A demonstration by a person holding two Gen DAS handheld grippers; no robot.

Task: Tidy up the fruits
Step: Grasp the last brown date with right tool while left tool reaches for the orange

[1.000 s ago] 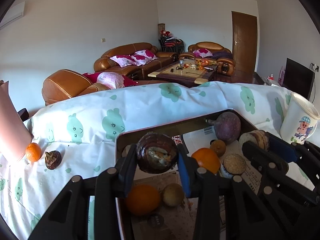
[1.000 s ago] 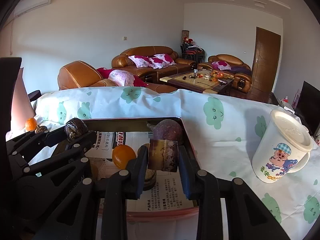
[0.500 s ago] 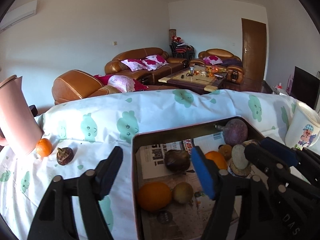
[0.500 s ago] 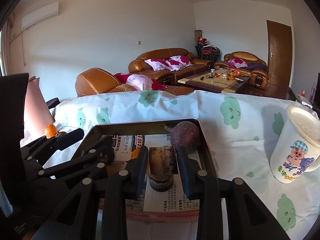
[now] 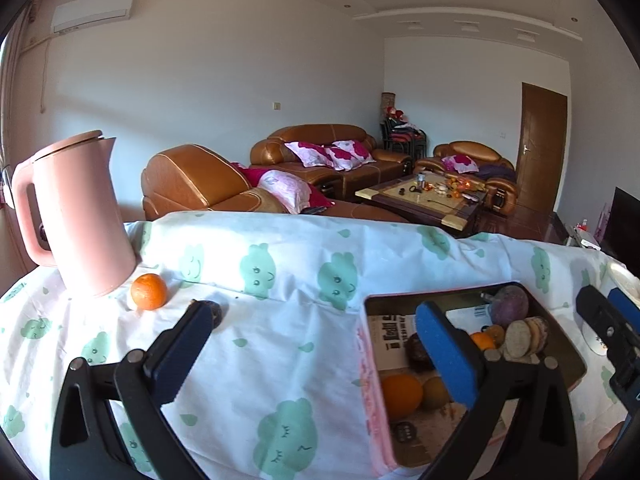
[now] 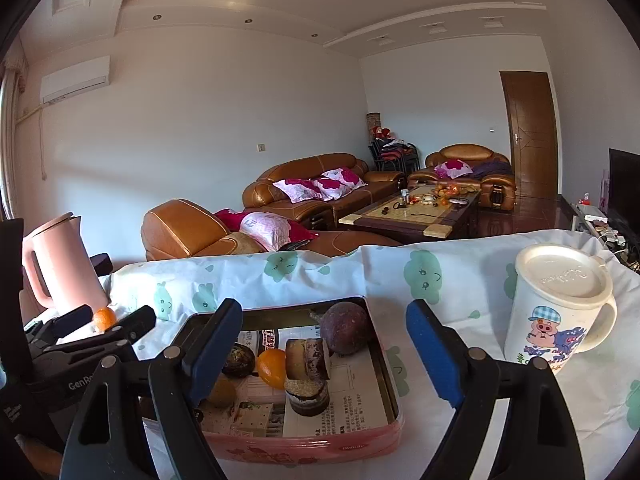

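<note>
A pink tin tray (image 5: 370, 364) (image 6: 304, 446) lined with newspaper holds several fruits: a purple passion fruit (image 6: 346, 327), oranges (image 5: 401, 395) (image 6: 272, 368), a dark mangosteen (image 6: 239, 360) and cut fruit pieces (image 6: 308, 360). A loose orange (image 5: 149, 291) and a dark mangosteen (image 5: 216, 314) lie on the cloth by the kettle. My left gripper (image 5: 316, 356) is open and empty, above the cloth left of the tray. My right gripper (image 6: 324, 350) is open and empty, over the tray.
A pink kettle (image 5: 76, 216) (image 6: 60, 264) stands at the far left. A white lidded mug (image 6: 560, 304) with a pig print stands right of the tray. The table wears a white cloth (image 5: 280, 280) with green cloud prints. Sofas and a coffee table lie beyond.
My left gripper let go of the mangosteen into the tray, opened and moved left and up. My right gripper released the cut fruit piece in the tray, opened and drew back.
</note>
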